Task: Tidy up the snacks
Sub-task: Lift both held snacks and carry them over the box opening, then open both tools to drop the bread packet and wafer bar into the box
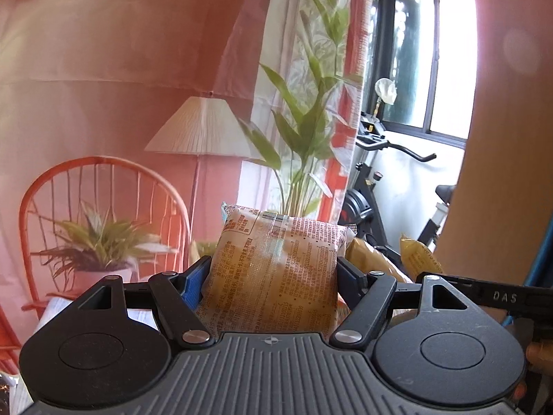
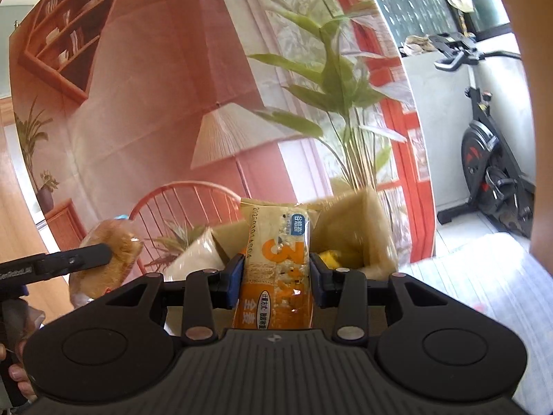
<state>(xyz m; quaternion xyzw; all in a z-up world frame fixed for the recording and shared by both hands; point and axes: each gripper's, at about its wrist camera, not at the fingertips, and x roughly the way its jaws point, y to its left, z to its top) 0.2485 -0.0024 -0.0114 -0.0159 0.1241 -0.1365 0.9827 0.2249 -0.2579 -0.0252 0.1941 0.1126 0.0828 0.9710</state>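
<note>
A printed backdrop (image 1: pixel 121 69) of a pink room fills both views, with an exercise bike (image 2: pixel 494 159) at the right edge. At lower centre of the left wrist view, the left gripper (image 1: pixel 273 273) is clamped on a clear-wrapped bread packet (image 1: pixel 276 269). At lower centre of the right wrist view, the right gripper (image 2: pixel 274 276) is clamped on a narrow orange snack bar (image 2: pixel 276 269).

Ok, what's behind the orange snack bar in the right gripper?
Behind the orange snack bar, clamped in the right gripper, stands an open brown paper bag with something yellow inside. The bar and the bag's walls cover the rest of its contents.
</note>
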